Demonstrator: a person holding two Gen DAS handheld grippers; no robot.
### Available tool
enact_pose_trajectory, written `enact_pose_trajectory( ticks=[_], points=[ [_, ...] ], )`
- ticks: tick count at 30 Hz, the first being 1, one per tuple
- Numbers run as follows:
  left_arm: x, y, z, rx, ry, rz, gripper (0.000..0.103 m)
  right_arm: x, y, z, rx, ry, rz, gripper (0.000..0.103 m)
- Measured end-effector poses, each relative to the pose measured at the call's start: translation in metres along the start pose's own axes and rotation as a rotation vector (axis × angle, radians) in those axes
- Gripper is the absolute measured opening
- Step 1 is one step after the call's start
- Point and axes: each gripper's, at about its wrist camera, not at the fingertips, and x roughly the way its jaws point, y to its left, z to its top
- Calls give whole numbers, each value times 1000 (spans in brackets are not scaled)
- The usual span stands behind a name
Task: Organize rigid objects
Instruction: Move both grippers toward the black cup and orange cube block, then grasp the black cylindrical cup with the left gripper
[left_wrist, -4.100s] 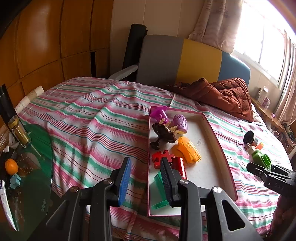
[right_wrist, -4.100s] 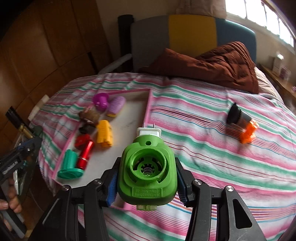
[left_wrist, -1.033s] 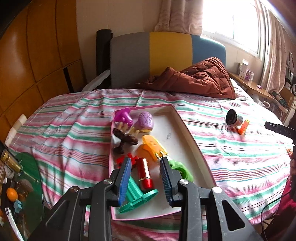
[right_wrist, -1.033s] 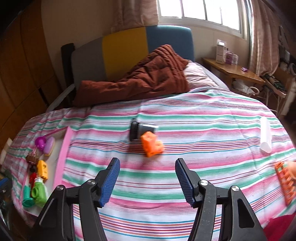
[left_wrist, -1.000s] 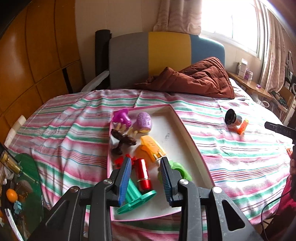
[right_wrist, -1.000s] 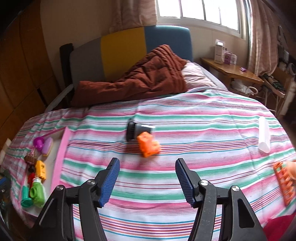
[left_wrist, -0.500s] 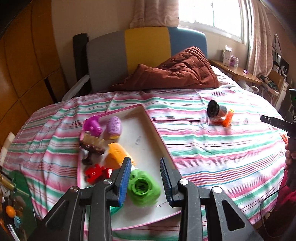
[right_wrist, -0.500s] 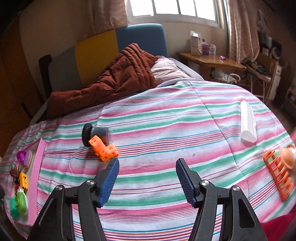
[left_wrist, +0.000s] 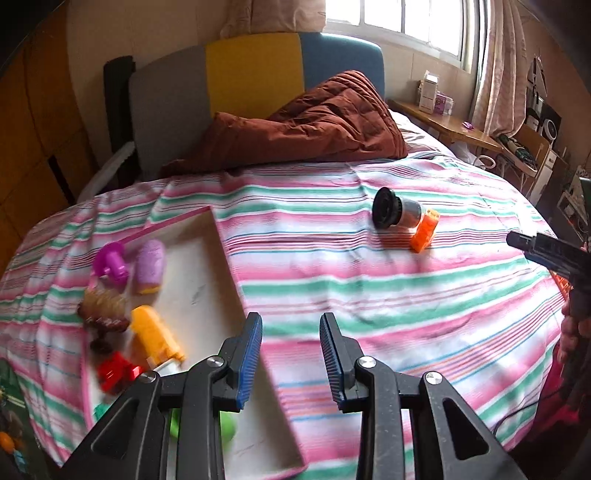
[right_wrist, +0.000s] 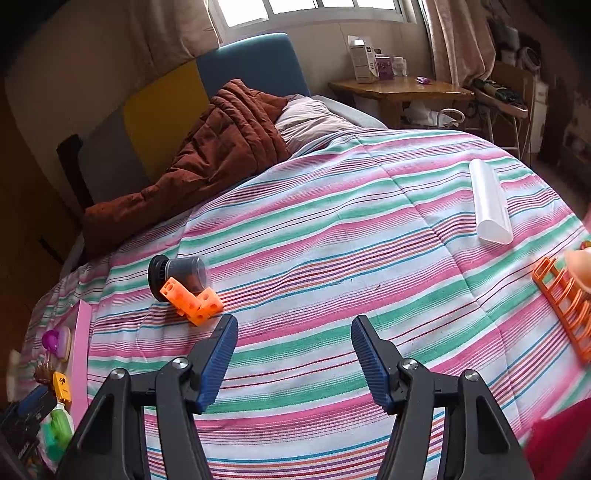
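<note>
Most toys already lie in the tray (left_wrist: 221, 254), but the jar (right_wrist: 177, 274), orange block (right_wrist: 192, 300), white tube (right_wrist: 489, 201) and orange rack (right_wrist: 565, 295) remain on the bed, with both the left gripper (left_wrist: 290, 341) and right gripper (right_wrist: 294, 354) empty, jaws apart.

The green piece (left_wrist: 227, 424) now lies in the tray (left_wrist: 236, 280); right tool (right_wrist: 293, 363) stands empty.
</note>
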Motion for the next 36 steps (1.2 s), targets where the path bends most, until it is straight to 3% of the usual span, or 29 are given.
enact_pose_trajectory(
  ticks=[4,7,17,24,28,32,36],
  points=[
    [19,-18,22,-1,24,-63,32,-2,3,0,-6,-3,14,66],
    [34,-30,38,-16,42,-125,42,-1,3,-1,-2,4,25,67],
    [83,-59,94,-73,89,-242,52,2,4,-2,0,21,29,67],
    [104,-92,117,366,32,-155,67,2,3,0,7,26,31,68],
    [113,-105,119,591,43,-200,83,3,3,1,9,33,28,68],
    [120,-131,116,836,47,-205,85,3,0,2,21,40,27,68],
    [134,-147,114,1001,54,-186,85,1,-5,4,39,41,26,68]
  ],
)
